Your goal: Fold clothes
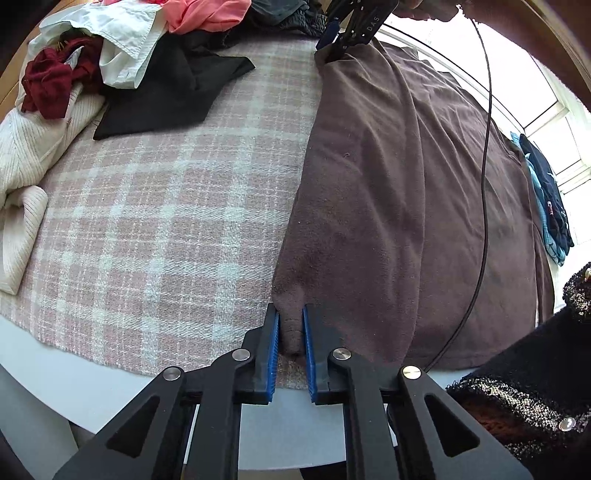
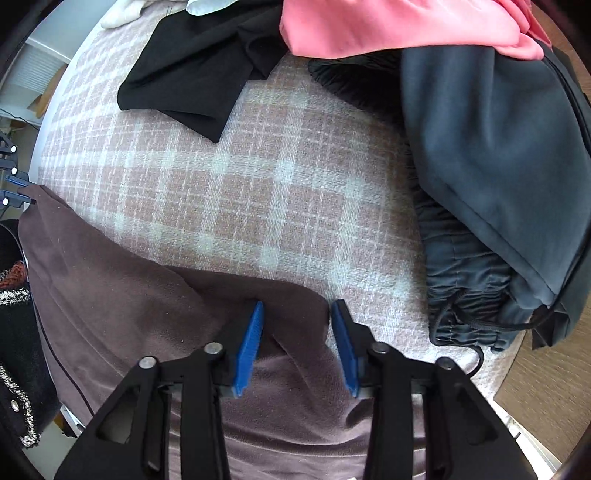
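Note:
A brown garment (image 1: 399, 192) lies spread on the plaid cloth (image 1: 155, 206) over the table. My left gripper (image 1: 291, 314) is shut on its near corner, the fabric pinched between the blue pads. My right gripper (image 1: 332, 48) shows at the far corner of the garment in the left wrist view. In the right wrist view the right gripper (image 2: 295, 310) stands open over the garment's edge (image 2: 155, 302), with cloth lying between the fingers. The left gripper (image 2: 14, 184) shows at the far left there.
A pile of clothes lies along the far side: a cream knit (image 1: 26, 147), a dark red item (image 1: 51, 81), a white shirt (image 1: 122, 44), a black garment (image 2: 199, 74), a pink one (image 2: 388, 26) and grey-blue trousers (image 2: 491, 158). A black cable (image 1: 484, 184) crosses the brown garment.

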`<state>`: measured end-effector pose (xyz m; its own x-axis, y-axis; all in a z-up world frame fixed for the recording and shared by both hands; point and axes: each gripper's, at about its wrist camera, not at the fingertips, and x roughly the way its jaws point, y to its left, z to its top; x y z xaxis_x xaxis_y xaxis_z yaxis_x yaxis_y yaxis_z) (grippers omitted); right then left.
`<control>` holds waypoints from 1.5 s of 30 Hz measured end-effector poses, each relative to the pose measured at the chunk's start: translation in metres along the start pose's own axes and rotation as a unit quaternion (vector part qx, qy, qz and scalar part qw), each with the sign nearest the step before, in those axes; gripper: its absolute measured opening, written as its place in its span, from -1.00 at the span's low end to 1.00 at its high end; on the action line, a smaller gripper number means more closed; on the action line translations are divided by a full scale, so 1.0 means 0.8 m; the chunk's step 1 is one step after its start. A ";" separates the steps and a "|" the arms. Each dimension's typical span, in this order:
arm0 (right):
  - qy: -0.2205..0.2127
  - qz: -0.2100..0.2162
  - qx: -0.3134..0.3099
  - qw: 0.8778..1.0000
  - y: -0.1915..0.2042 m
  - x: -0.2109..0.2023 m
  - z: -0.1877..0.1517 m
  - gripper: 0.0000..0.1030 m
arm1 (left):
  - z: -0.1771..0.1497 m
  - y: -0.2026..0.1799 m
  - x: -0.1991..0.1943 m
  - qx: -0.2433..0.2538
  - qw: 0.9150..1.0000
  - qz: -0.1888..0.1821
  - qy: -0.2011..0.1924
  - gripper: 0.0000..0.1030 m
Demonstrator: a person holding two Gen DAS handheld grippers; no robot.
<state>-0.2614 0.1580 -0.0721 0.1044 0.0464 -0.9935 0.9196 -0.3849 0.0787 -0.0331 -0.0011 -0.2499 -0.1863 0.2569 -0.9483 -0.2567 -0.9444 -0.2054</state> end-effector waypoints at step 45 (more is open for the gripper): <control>-0.174 -0.087 0.332 0.923 0.170 -0.102 -0.347 -0.36 | -0.030 -0.060 -0.042 0.051 0.988 -0.144 0.002 -0.25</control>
<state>-0.0397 0.3575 0.0428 -0.2578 -0.0932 -0.9617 0.4642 -0.8849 -0.0387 0.0085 0.0311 -0.2141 -0.0884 0.5107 -0.8552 -0.3922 -0.8071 -0.4414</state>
